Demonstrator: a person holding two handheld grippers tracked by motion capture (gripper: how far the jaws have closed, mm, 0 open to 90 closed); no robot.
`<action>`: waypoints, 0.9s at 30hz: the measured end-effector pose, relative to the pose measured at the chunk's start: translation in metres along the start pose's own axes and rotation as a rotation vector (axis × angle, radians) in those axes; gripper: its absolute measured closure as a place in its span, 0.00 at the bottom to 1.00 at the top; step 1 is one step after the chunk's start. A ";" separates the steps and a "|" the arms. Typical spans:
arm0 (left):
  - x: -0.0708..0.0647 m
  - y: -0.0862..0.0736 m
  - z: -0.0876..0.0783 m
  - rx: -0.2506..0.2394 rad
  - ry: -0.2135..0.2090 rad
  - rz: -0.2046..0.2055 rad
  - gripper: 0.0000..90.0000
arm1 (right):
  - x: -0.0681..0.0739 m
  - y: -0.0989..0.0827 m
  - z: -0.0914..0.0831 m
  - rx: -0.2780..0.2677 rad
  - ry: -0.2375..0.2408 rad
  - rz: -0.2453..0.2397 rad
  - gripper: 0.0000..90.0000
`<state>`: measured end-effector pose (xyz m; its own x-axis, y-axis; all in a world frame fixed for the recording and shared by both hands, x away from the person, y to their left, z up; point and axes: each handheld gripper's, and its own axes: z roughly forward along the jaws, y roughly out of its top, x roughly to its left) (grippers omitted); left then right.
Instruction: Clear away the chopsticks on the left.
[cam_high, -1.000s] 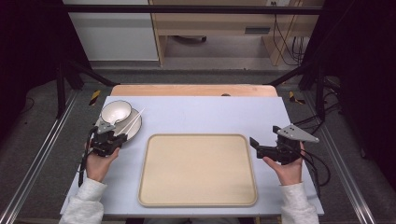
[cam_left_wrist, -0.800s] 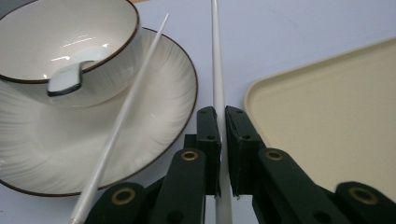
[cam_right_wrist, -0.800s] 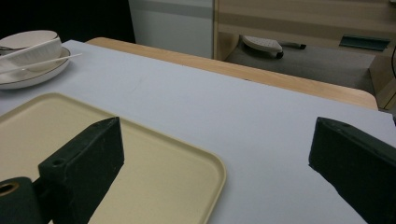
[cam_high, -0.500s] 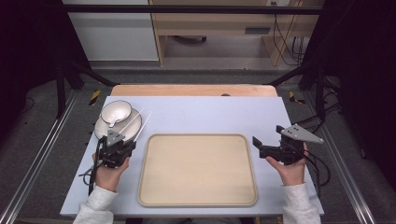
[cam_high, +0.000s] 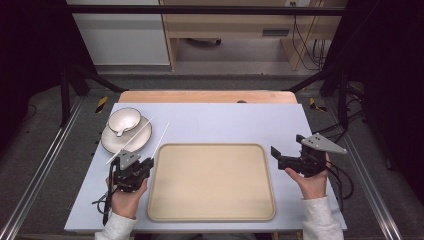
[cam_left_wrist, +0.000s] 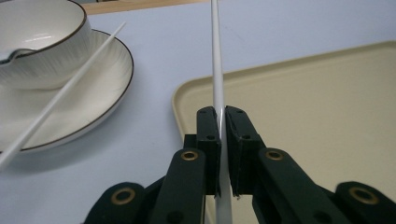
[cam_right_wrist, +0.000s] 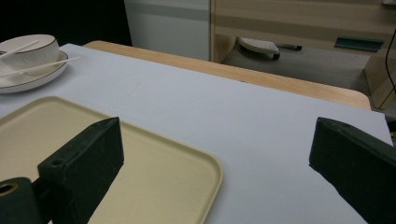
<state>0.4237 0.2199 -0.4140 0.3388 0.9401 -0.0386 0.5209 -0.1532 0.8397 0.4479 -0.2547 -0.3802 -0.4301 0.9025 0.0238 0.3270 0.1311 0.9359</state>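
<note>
My left gripper (cam_high: 146, 164) is shut on a thin white chopstick (cam_left_wrist: 218, 70) at the tray's left edge, and the stick points away over the table toward the far side. A second white chopstick (cam_high: 131, 140) lies slanted across a white plate (cam_high: 142, 137) with a dark rim. A white bowl (cam_high: 124, 120) sits on that plate at the far left. The beige tray (cam_high: 212, 182) lies bare in the middle. At the tray's right side my right gripper (cam_high: 278, 155) is held open, with nothing between its jaws.
A light blue mat (cam_high: 225, 122) covers the table, and a strip of wood (cam_high: 205, 96) shows along its far edge. Cables trail from both grippers. Dark frame rails run down both sides of the table.
My left gripper has drawn back from the plate toward the person and slightly right, carrying one chopstick to the tray's left edge. The right gripper has barely shifted.
</note>
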 end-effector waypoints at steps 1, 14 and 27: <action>-0.002 -0.001 -0.002 -0.005 0.002 -0.013 0.94 | 0.000 0.000 -0.001 0.000 0.005 0.005 0.04; -0.027 -0.027 -0.001 -0.016 0.035 -0.112 0.94 | 0.001 -0.001 0.000 0.002 0.018 0.008 0.04; -0.040 -0.046 0.018 0.006 0.056 -0.153 0.94 | 0.005 -0.002 0.005 0.016 0.029 0.006 0.04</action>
<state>0.4005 0.1836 -0.4614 0.2108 0.9681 -0.1356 0.5676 -0.0083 0.8233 0.4493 -0.2489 -0.3839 -0.4525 0.8909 0.0398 0.3431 0.1328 0.9299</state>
